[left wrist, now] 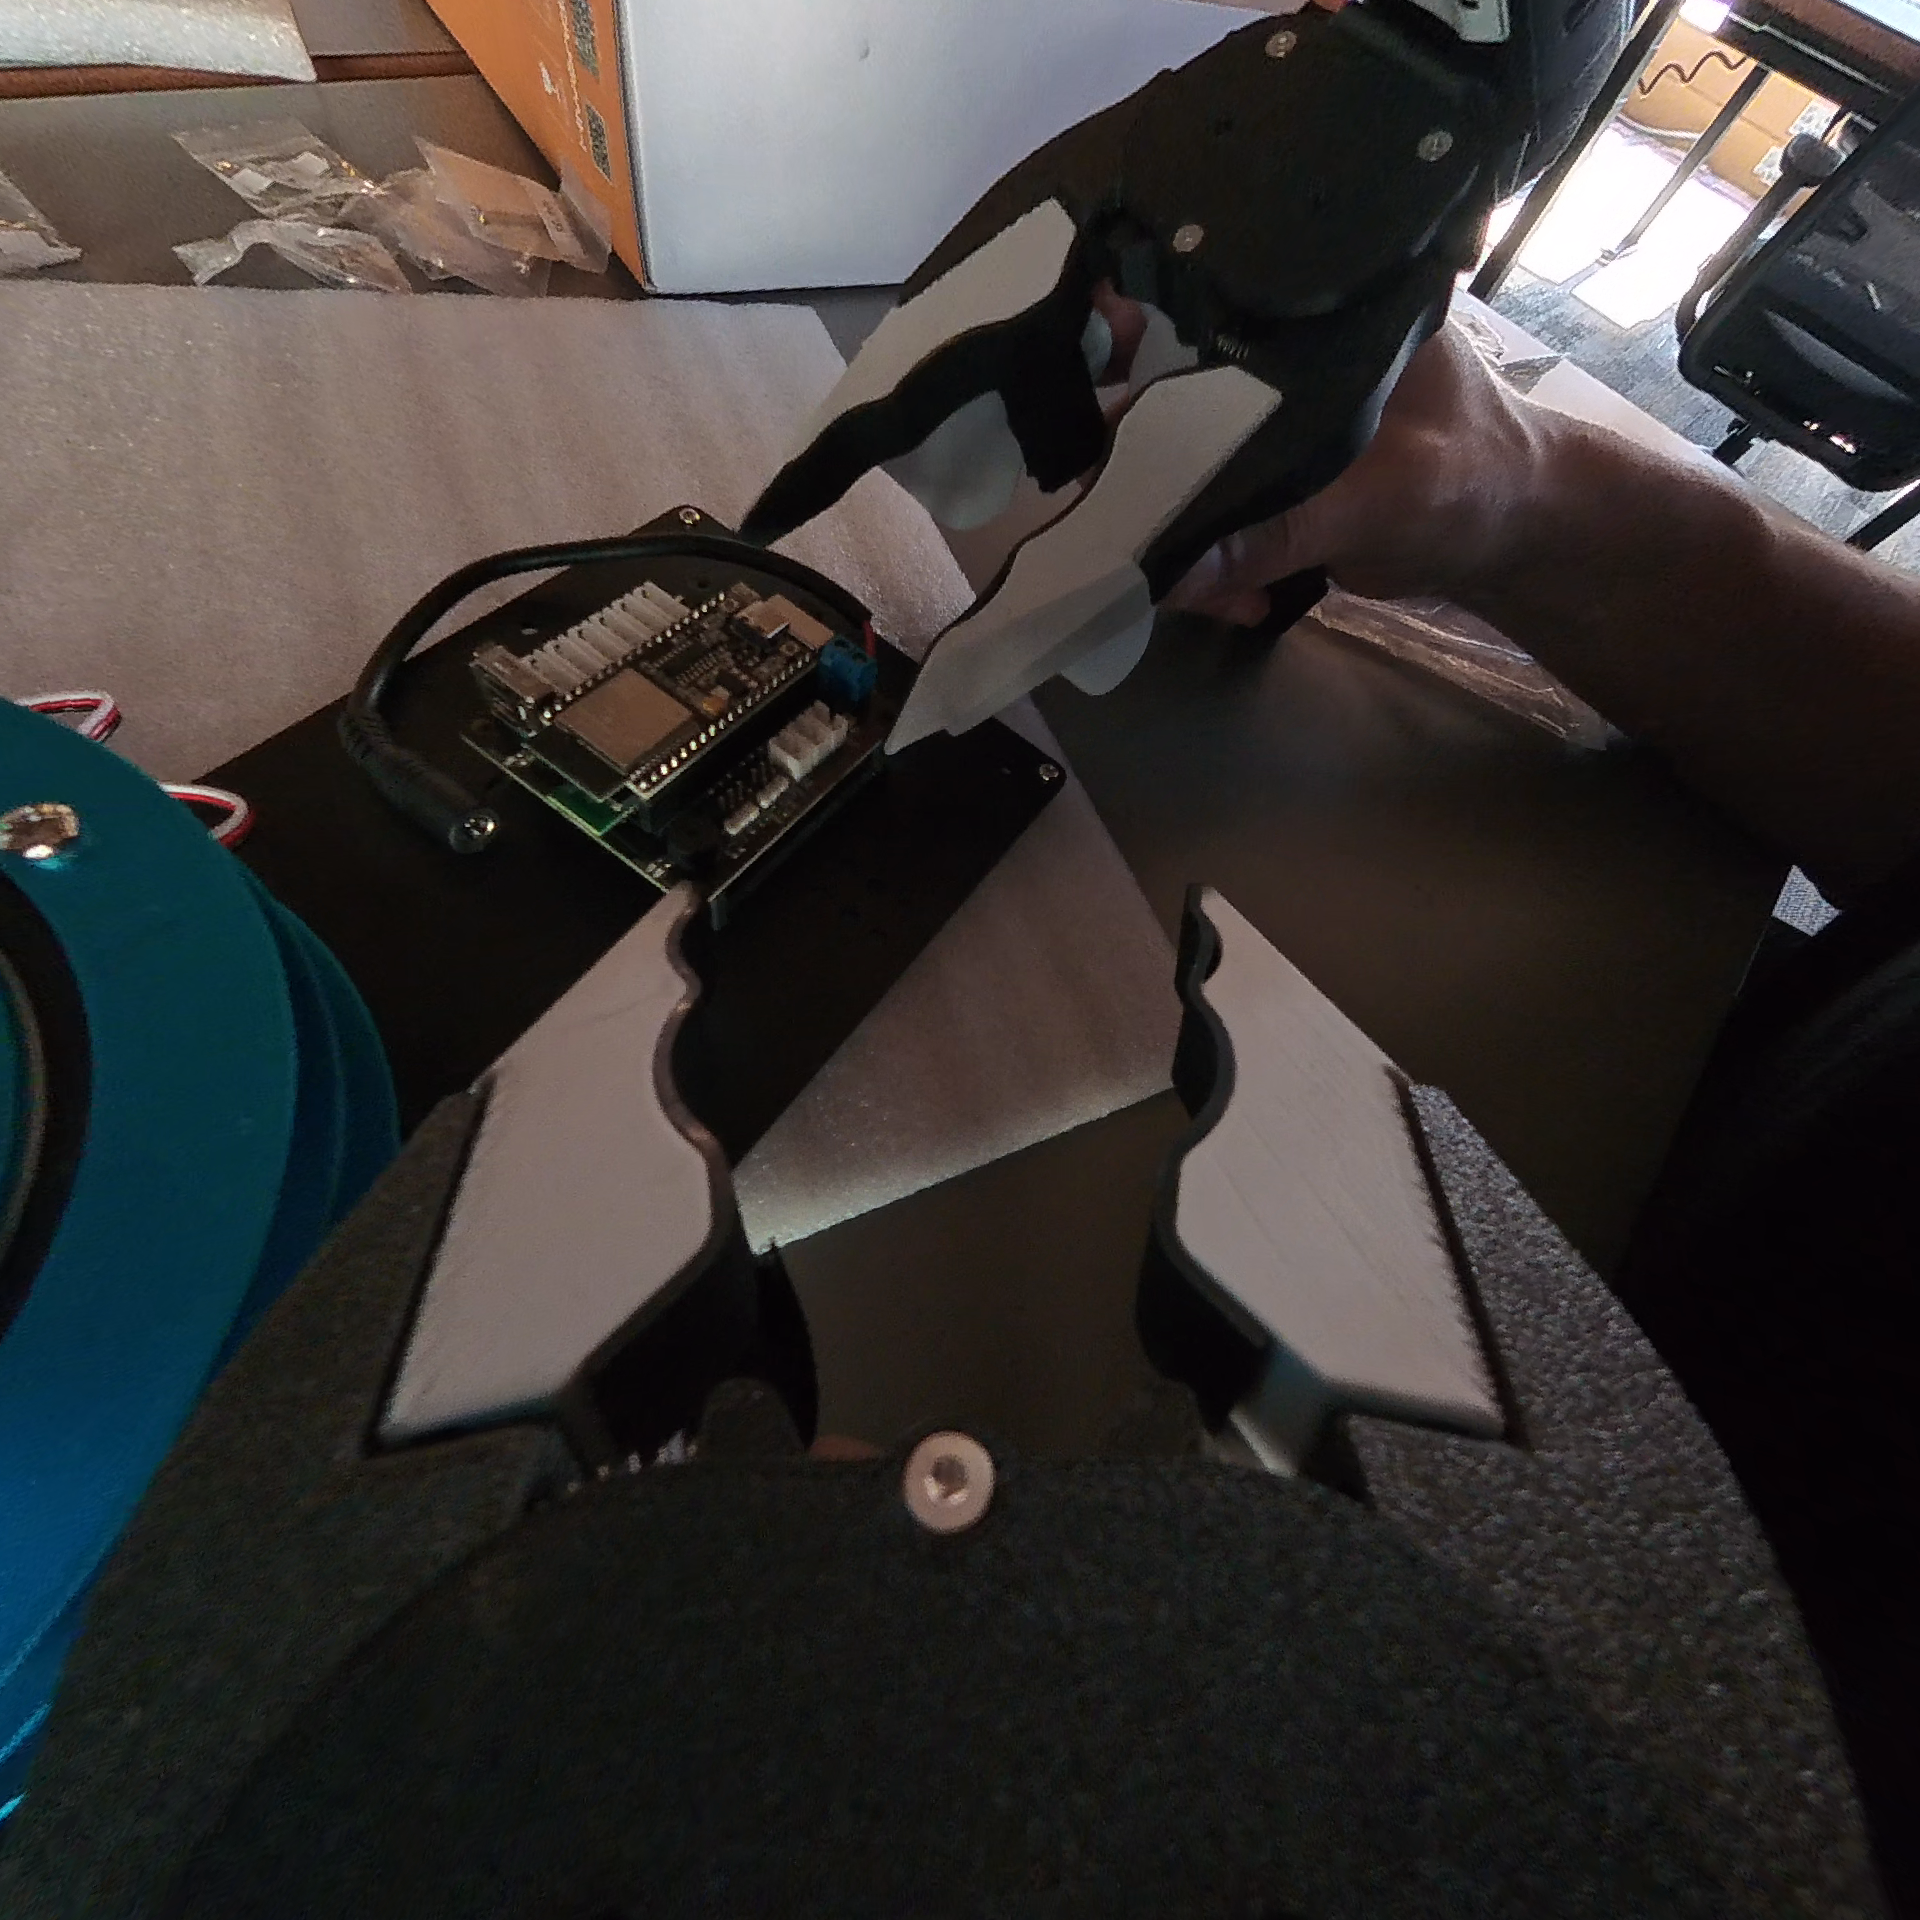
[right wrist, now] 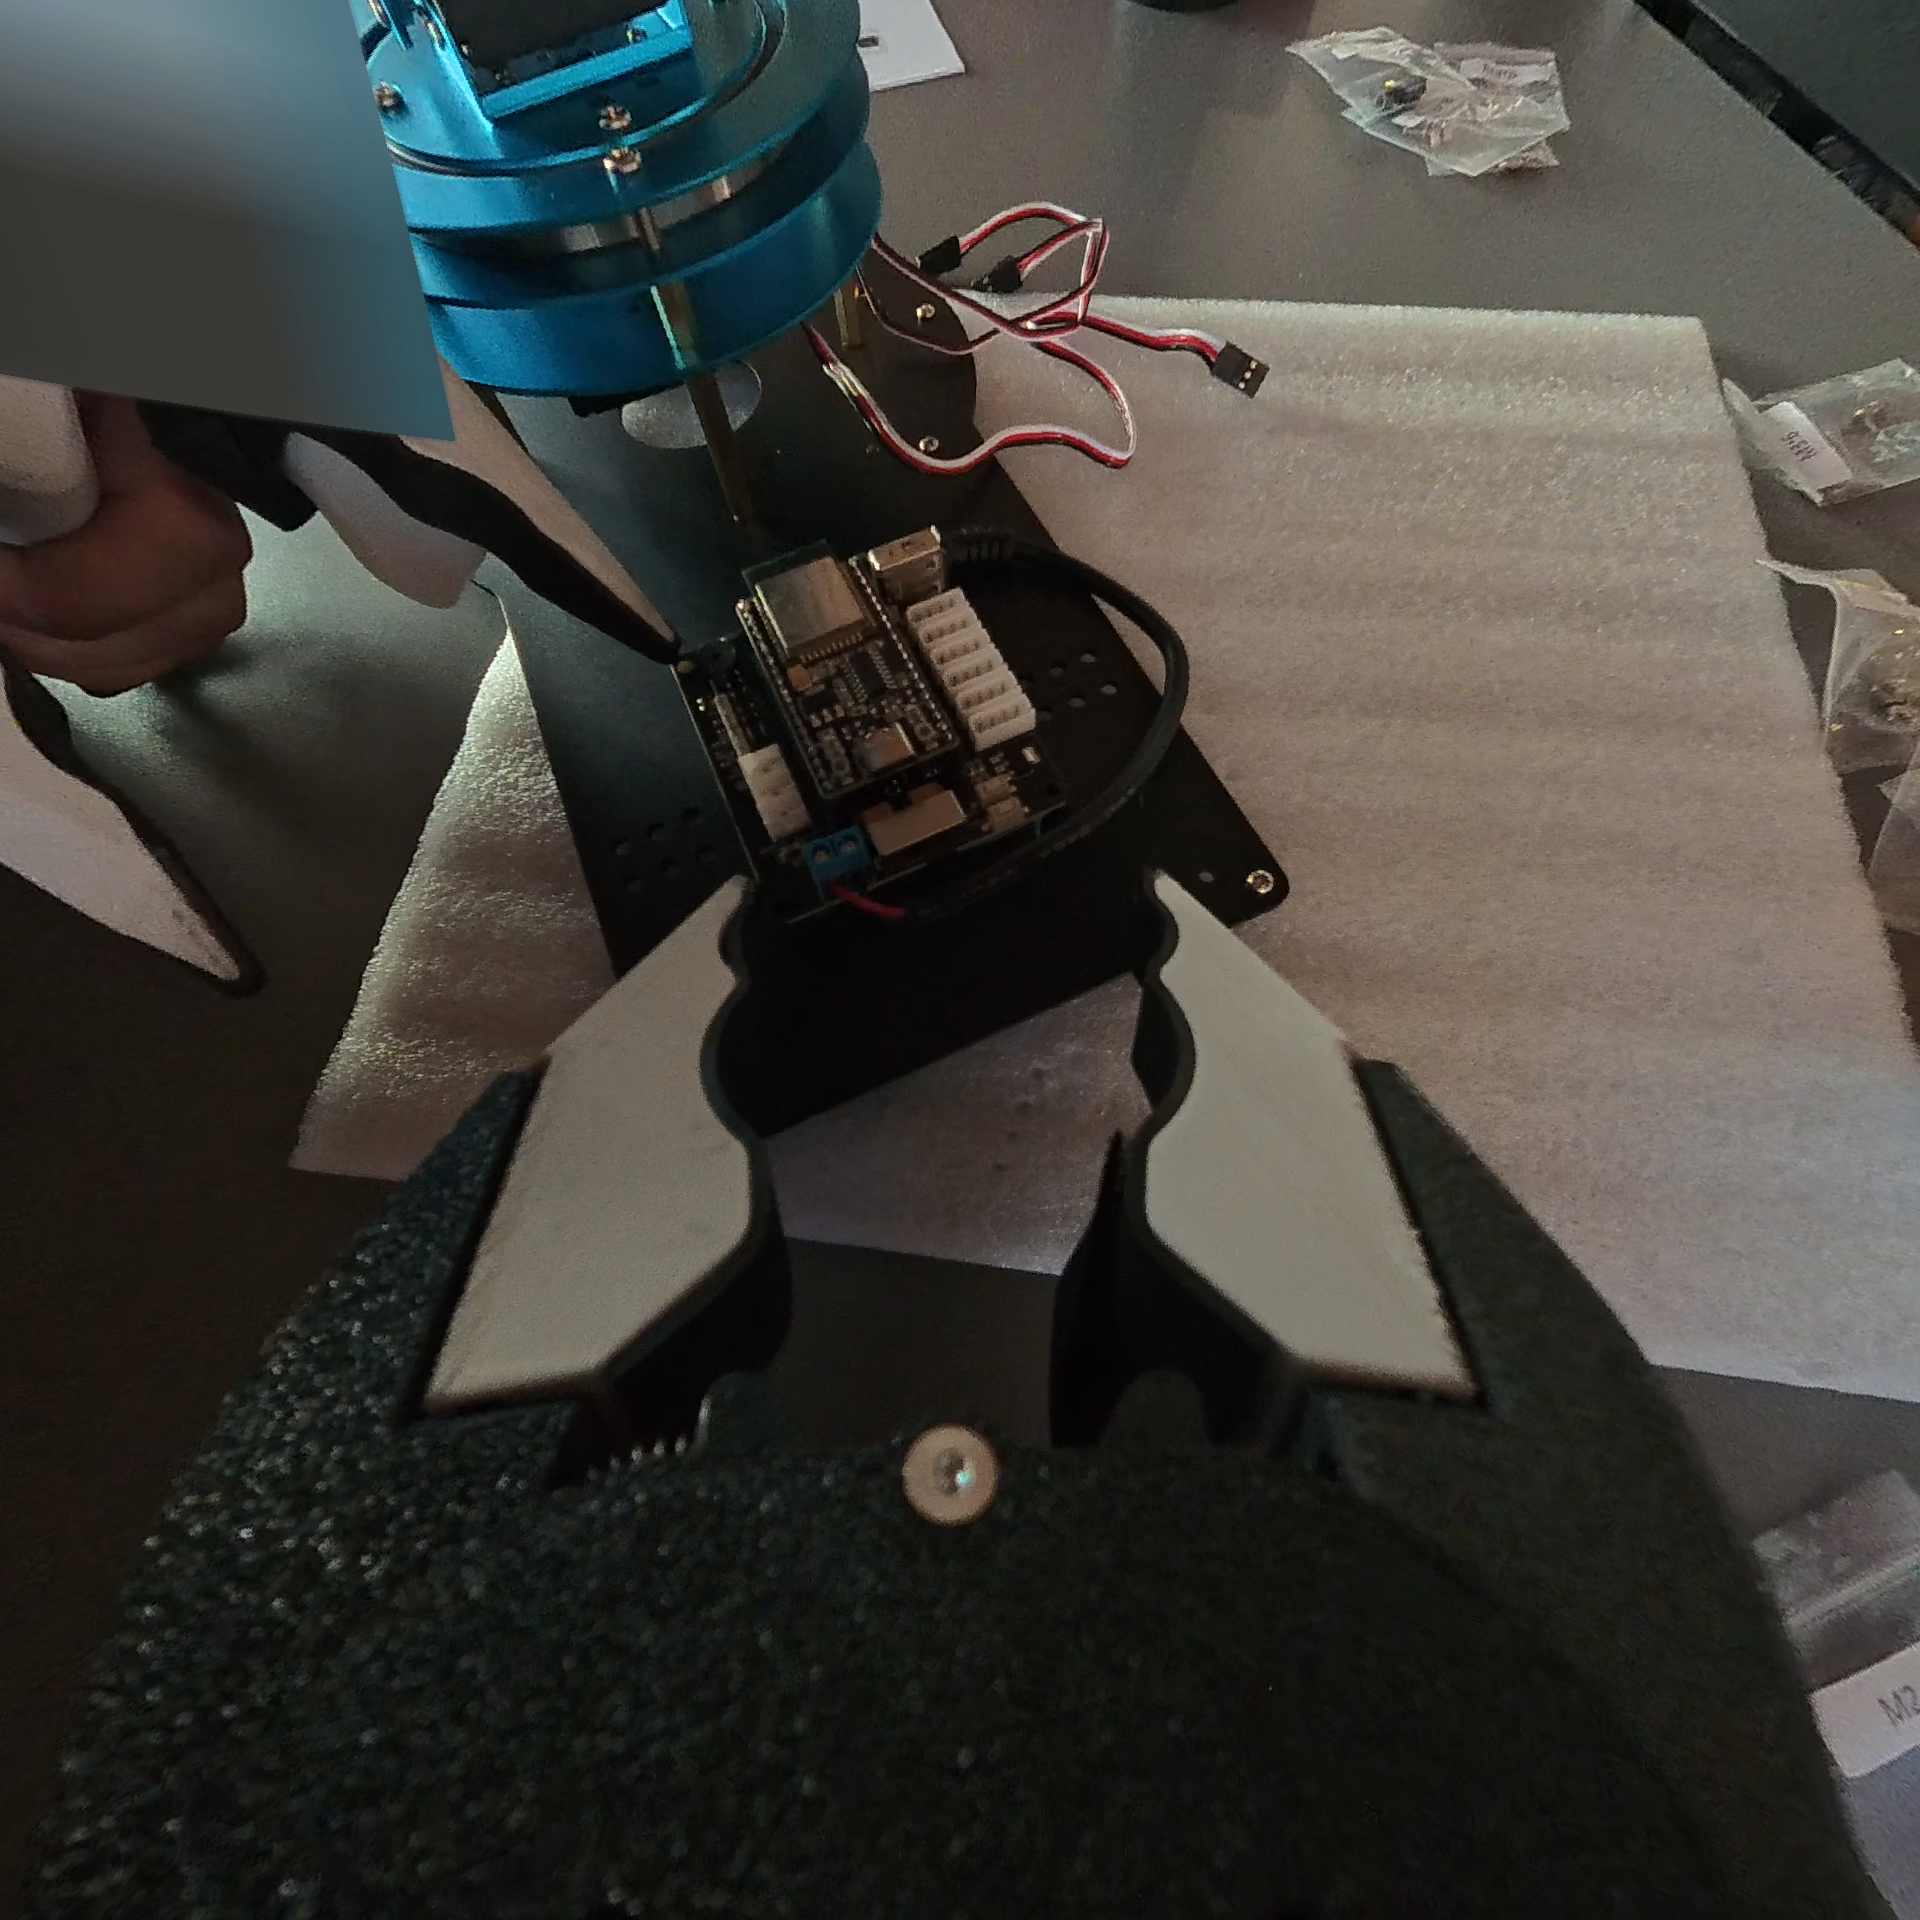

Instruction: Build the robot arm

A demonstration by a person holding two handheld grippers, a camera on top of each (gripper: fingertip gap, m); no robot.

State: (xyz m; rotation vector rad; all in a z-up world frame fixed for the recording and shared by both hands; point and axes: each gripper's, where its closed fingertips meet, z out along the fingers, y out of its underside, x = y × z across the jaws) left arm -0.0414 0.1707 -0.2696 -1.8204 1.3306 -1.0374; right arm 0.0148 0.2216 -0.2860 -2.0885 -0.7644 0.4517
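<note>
A black circuit board (left wrist: 675, 717) (right wrist: 862, 717) with white connectors and a blue terminal block sits on a black baseplate (left wrist: 436, 935) (right wrist: 935, 997). A black cable (right wrist: 1164, 717) loops around it. My left gripper (left wrist: 940, 914) is open and empty, with its left fingertip at the board's near corner. It also shows in the right wrist view (right wrist: 457, 816). My right gripper (right wrist: 948, 894) is open and empty. Its fingertips flank the board's edge by the blue terminal, and it shows in the left wrist view (left wrist: 831, 629). A blue round turntable (left wrist: 156, 1039) (right wrist: 644, 249) stands on the same baseplate.
The baseplate lies on a white foam sheet (right wrist: 1455, 727) on a grey table. Red-white-black servo wires (right wrist: 1039, 312) trail from the turntable. Small bags of hardware (left wrist: 364, 229) (right wrist: 1455, 83) lie around. An orange and white box (left wrist: 831, 135) stands behind, and an office chair (left wrist: 1818, 312) beyond.
</note>
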